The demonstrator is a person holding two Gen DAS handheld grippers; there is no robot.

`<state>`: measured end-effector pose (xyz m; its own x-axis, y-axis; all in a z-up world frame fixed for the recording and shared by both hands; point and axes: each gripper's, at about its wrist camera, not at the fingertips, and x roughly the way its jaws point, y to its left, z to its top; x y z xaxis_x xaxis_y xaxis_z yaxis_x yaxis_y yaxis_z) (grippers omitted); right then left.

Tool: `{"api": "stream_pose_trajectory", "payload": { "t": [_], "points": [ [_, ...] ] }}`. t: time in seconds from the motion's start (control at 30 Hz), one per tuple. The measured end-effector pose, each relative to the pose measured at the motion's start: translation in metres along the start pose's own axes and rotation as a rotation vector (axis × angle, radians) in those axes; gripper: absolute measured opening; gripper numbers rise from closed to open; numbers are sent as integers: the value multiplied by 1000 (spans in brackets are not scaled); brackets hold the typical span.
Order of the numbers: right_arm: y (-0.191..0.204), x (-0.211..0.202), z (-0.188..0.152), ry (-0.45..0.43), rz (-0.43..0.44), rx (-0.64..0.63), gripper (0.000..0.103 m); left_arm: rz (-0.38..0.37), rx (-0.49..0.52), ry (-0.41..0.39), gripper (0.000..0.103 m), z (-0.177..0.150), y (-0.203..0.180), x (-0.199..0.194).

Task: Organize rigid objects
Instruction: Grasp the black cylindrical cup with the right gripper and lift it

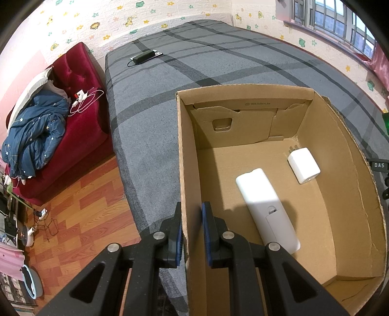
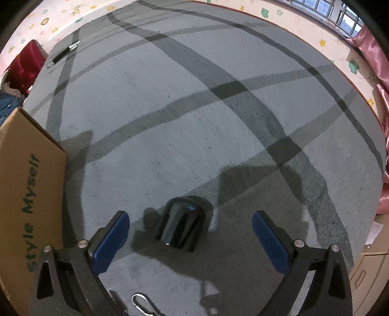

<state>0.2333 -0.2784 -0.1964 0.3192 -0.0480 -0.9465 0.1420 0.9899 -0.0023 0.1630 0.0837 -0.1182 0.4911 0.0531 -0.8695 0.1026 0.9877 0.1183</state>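
A red sofa stands at the left of the frame with a crumpled blue blanket and white cables on it. Wood-pattern flooring fills the lower left. Windows and cartoon wallpaper run along the top.

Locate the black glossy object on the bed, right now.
Right wrist view: the black glossy object lies on the grey bedcover, low centre, between the open right gripper fingers, untouched; the cardboard box stands to its left.

Green lettering "style Myself" on the cardboard box outer wall at 9 o'clock; "DAS" on a black label at 3 o'clock.
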Motion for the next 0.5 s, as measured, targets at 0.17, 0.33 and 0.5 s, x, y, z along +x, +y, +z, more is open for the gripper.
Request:
{"api": "stream_pose_trajectory", "payload": {
  "t": [0.17,0.33,0.5],
  "points": [
    [-3,13,-1,19,-3,13,103,1,0,-1,15,-1,0,0],
    [-3,17,1,28,3,24,102,3,2,-1,15,-1,0,0],
    [-4,19,4,36,16,21,78,3,1,0,15,0,-1,0]
  ]
}}
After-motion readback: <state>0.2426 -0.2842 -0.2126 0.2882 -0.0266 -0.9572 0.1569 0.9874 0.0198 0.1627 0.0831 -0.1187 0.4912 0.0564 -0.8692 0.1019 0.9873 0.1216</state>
